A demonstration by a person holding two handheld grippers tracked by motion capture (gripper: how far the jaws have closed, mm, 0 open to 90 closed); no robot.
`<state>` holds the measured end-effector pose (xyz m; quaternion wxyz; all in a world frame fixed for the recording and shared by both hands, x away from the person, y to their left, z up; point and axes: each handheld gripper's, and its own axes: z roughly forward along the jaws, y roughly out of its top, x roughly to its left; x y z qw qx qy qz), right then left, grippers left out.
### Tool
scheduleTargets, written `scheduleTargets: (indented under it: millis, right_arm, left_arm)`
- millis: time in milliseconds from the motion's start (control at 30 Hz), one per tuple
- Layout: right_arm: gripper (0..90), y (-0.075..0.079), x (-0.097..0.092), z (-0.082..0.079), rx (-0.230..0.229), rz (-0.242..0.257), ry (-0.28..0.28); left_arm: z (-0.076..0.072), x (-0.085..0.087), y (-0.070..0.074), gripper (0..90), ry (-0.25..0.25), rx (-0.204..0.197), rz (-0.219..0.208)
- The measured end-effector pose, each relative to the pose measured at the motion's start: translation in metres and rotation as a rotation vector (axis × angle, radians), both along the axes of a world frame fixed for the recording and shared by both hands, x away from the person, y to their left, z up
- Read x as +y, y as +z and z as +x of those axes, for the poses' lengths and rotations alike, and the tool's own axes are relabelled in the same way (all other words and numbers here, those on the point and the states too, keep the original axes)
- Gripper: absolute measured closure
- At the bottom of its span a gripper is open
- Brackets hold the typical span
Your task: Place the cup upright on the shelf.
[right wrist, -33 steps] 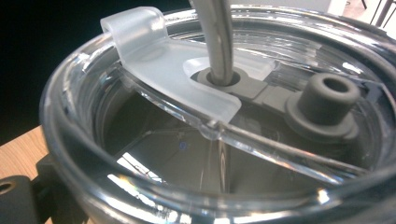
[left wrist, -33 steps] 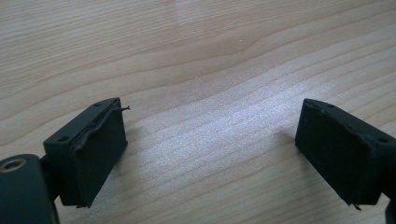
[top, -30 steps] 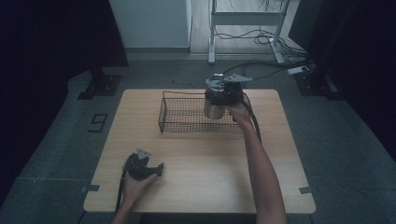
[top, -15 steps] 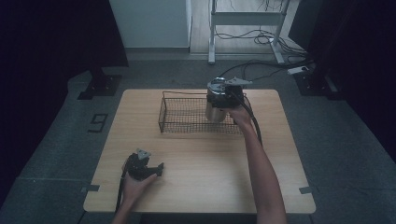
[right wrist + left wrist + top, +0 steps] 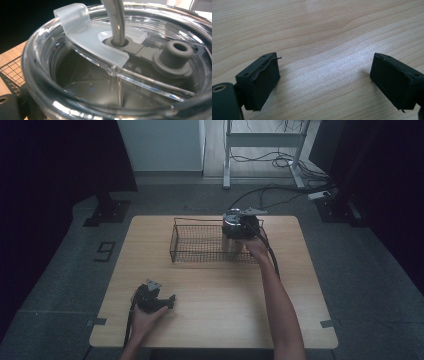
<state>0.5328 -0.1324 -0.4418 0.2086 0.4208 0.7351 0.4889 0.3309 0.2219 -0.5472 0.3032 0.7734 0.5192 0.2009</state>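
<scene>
A steel tumbler (image 5: 231, 234) with a clear lid (image 5: 82, 42) and a metal straw (image 5: 116, 20) stands upright at the right end of a black wire basket (image 5: 195, 242). My right gripper (image 5: 244, 226) is against the tumbler's right side near the top, shut on it. In the right gripper view the lid sits very close and hides the jaws, and a corner of the basket mesh (image 5: 12, 72) shows at the lower left. My left gripper (image 5: 165, 302) rests on the wooden table (image 5: 225, 295) near its front left. It is open (image 5: 324, 67) with only bare wood between its jaws.
The basket stands at the back middle of the table and holds the tumbler. A cable (image 5: 270, 252) trails from the right gripper along the forearm. A floor marker with the number 9 (image 5: 105, 251) lies left of the table. A metal stand (image 5: 265, 140) is behind it.
The right gripper and tumbler have shifted slightly at the basket's right end. The left gripper has not moved.
</scene>
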Motion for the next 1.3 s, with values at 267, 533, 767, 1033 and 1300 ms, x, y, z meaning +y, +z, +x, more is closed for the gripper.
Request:
scheduleTargets:
  millis: [267, 533, 767, 1033, 1300]
  right_arm:
    - [3.1, -0.006, 0.001, 0.003, 0.022, -0.022, -0.008]
    - [3.1, -0.011, 0.003, 0.004, 0.039, -0.04, -0.027]
    - [3.1, -0.014, 0.005, 0.005, 0.05, -0.056, -0.034]
    - [3.0, -0.018, 0.007, 0.006, 0.058, -0.067, -0.033]
    - [3.0, -0.021, 0.007, 0.006, 0.06, -0.087, -0.035]
  left_arm:
    - [0.0, 0.0, 0.0, 9.0, 0.0, -0.002, -0.002]
    - [0.0, 0.0, 0.0, 9.1, -0.001, -0.002, -0.002]
    - [0.0, 0.0, 0.0, 9.2, -0.001, -0.002, -0.002]
    - [0.0, 0.0, 0.0, 9.4, 0.0, -0.002, -0.003]
    - [0.0, 0.0, 0.0, 9.9, 0.0, -0.003, -0.004]
